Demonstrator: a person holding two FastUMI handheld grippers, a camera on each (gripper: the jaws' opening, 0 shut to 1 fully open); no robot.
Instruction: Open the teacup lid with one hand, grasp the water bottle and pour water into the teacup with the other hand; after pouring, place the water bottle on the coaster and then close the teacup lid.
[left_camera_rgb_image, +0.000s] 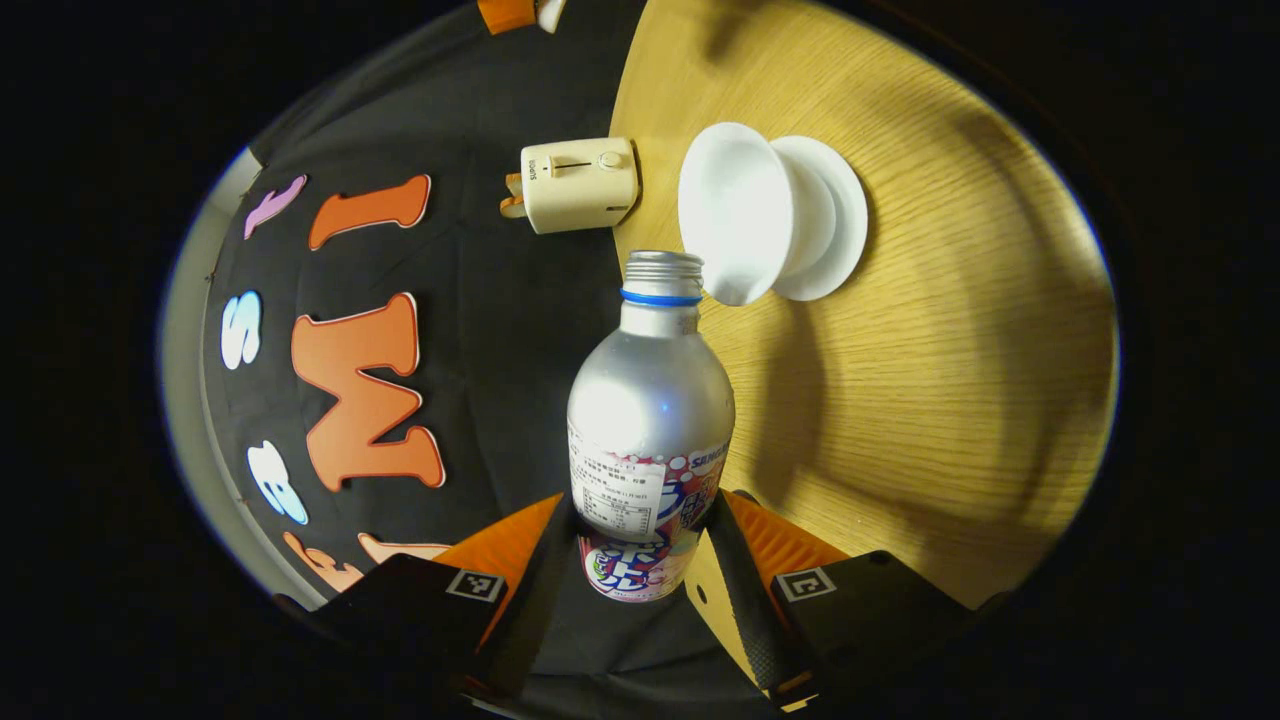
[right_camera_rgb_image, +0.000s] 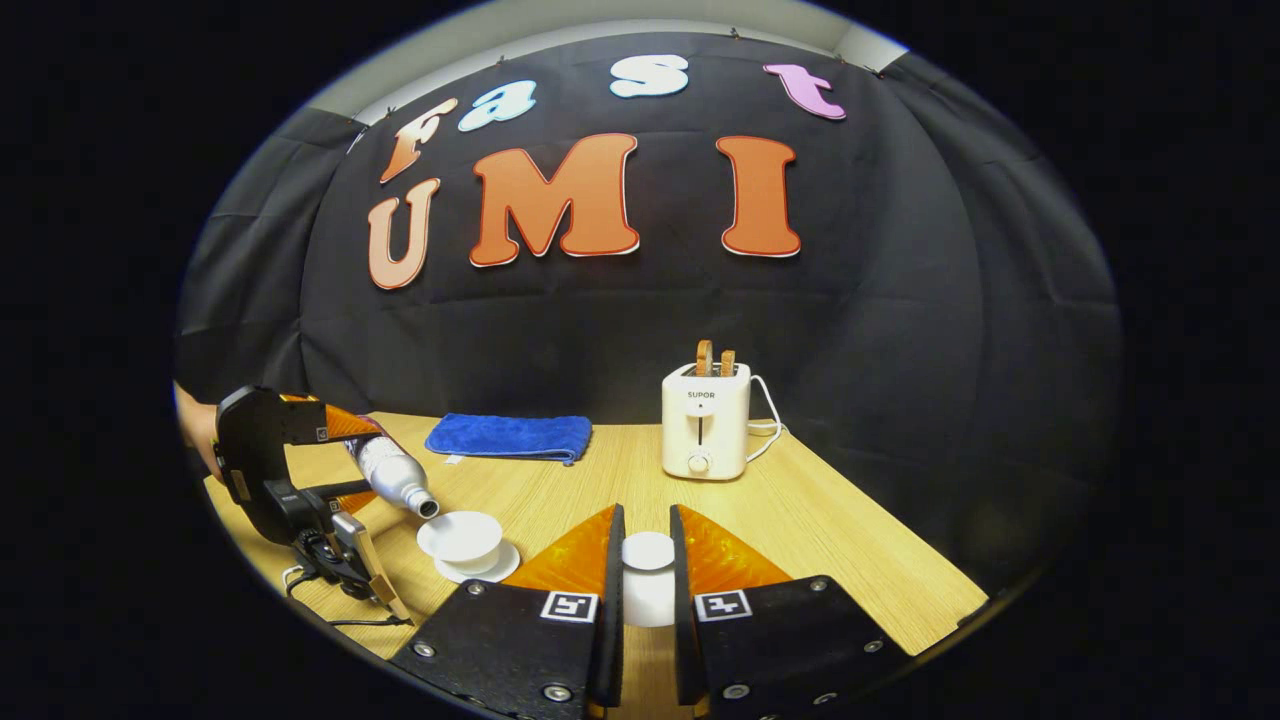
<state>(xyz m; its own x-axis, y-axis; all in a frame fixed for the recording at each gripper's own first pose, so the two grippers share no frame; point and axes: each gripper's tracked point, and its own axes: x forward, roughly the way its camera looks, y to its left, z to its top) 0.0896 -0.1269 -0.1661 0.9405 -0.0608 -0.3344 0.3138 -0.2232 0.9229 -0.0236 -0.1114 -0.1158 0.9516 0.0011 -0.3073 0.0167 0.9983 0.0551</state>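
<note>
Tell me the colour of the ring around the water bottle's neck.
Blue: a thin ring under the bare threaded mouth of the silver water bottle, clearest in the left gripper view.

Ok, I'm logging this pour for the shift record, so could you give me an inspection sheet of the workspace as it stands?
Surface: wooden table, dry as far as visible.
Job's things: water bottle tilted, mouth over the open teacup on its saucer; lid held away from the cup; coaster not made out.
Clutter: toaster with toast; blue cloth at the back.
Grippers: left hand-held gripper clamps the bottle; right hand-held gripper clamps the lid.
Cables: toaster cord; a dark cable below the left hand-held gripper.
Surroundings: black cloth wall.
</note>
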